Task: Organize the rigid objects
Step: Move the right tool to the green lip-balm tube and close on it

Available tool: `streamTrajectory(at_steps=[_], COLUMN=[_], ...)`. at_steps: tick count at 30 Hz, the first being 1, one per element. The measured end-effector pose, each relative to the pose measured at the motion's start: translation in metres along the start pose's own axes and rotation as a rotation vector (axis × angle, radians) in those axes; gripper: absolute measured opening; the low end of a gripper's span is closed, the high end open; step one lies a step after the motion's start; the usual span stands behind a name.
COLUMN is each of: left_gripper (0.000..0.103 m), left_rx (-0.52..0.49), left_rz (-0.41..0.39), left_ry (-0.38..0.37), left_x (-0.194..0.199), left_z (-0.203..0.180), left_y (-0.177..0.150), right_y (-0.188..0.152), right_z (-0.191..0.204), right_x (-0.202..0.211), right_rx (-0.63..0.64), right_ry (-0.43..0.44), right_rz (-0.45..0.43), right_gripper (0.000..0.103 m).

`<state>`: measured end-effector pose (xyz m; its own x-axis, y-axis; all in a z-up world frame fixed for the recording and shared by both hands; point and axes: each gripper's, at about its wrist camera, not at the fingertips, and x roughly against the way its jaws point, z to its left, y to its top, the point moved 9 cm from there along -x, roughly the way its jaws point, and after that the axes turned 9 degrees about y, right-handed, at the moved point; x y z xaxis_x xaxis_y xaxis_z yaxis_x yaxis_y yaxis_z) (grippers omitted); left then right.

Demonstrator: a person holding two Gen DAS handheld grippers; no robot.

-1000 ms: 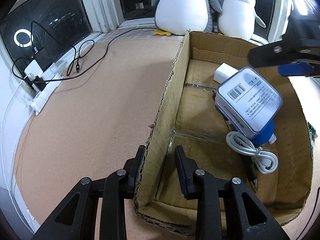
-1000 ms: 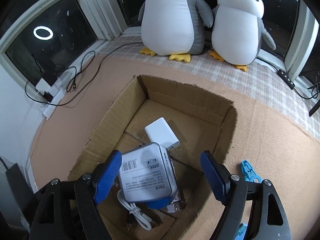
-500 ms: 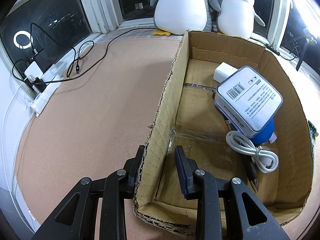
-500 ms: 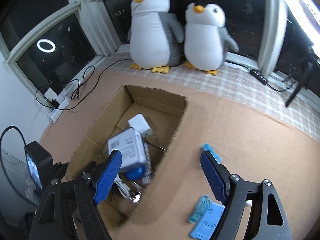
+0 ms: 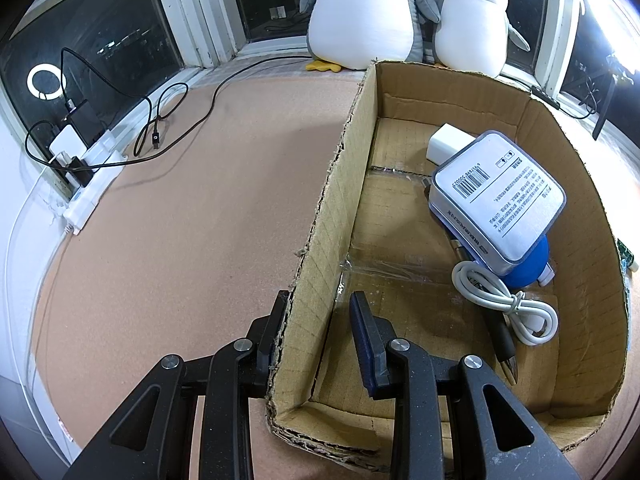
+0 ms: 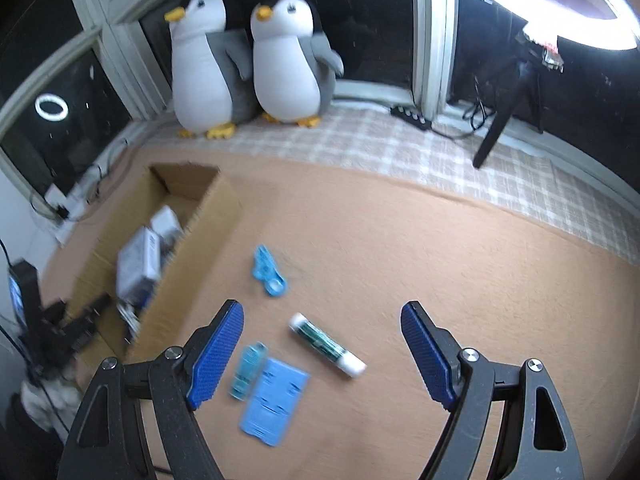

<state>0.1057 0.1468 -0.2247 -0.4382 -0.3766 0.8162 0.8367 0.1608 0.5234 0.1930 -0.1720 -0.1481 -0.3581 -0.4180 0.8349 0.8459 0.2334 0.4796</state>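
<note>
Our left gripper (image 5: pixel 318 332) is clamped on the near left wall of the cardboard box (image 5: pixel 568 184), one finger outside and one inside. In the box we see a white-labelled case (image 5: pixel 498 196) lying tilted over a blue round item (image 5: pixel 528 258), a white charger block (image 5: pixel 444 142) behind it, and a coiled white cable (image 5: pixel 504 302) in front. Our right gripper (image 6: pixel 322 354) has its jaws spread wide with nothing between the pads, above the tan mat (image 6: pixel 420 248) to the right of the box. Below it lie a green-and-white tube (image 6: pixel 328 345), a light blue flat card (image 6: pixel 275 401), a small blue stick (image 6: pixel 248 370) just beside the card, and a blue clip-like piece (image 6: pixel 269 270) nearer the box. Right view is motion-blurred.
</note>
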Motion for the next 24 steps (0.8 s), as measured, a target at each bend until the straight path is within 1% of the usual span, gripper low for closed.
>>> streamTrajectory(at_steps=[3, 7, 9, 12, 15, 18, 20, 22, 24], left_gripper=[0.032, 0.032, 0.032, 0.032, 0.032, 0.032, 0.032, 0.032, 0.032], left_rx=[0.001, 0.002, 0.002, 0.003, 0.004, 0.004, 0.003, 0.003, 0.004], left_rz=[0.000, 0.002, 0.003, 0.003, 0.003, 0.003, 0.003, 0.003, 0.004], left_ry=[0.000, 0.000, -0.001, -0.001, 0.000, 0.000, 0.000, -0.001, -0.002], left_x=[0.000, 0.000, 0.000, 0.000, 0.000, 0.000, 0.000, 0.000, 0.000], left_z=[0.000, 0.000, 0.001, 0.001, 0.001, 0.001, 0.000, 0.000, 0.000], left_y=[0.000, 0.000, 0.000, 0.000, -0.001, -0.001, -0.001, -0.001, -0.002], right_y=[-0.012, -0.025, -0.029, -0.032, -0.035, -0.037, -0.039, -0.040, -0.040], right_z=[-0.008, -0.013, -0.012, -0.013, -0.014, -0.011, -0.010, -0.008, -0.007], right_x=[-0.011, -0.028, -0.037, -0.048, -0.058, -0.062, -0.064, -0.068, -0.072], right_rx=[0.017, 0.042, 0.059, 0.076, 0.105, 0.133, 0.150, 0.168, 0.177], right_ry=[-0.002, -0.026, -0.038, -0.050, -0.065, -0.072, -0.074, -0.084, -0.086], right_rz=[0.048, 0.102, 0.122, 0.152, 0.183, 0.199, 0.213, 0.225, 0.233], right_gripper=[0.077, 0.077, 0.075, 0.062, 0.055, 0.052, 0.043, 0.042, 0.035])
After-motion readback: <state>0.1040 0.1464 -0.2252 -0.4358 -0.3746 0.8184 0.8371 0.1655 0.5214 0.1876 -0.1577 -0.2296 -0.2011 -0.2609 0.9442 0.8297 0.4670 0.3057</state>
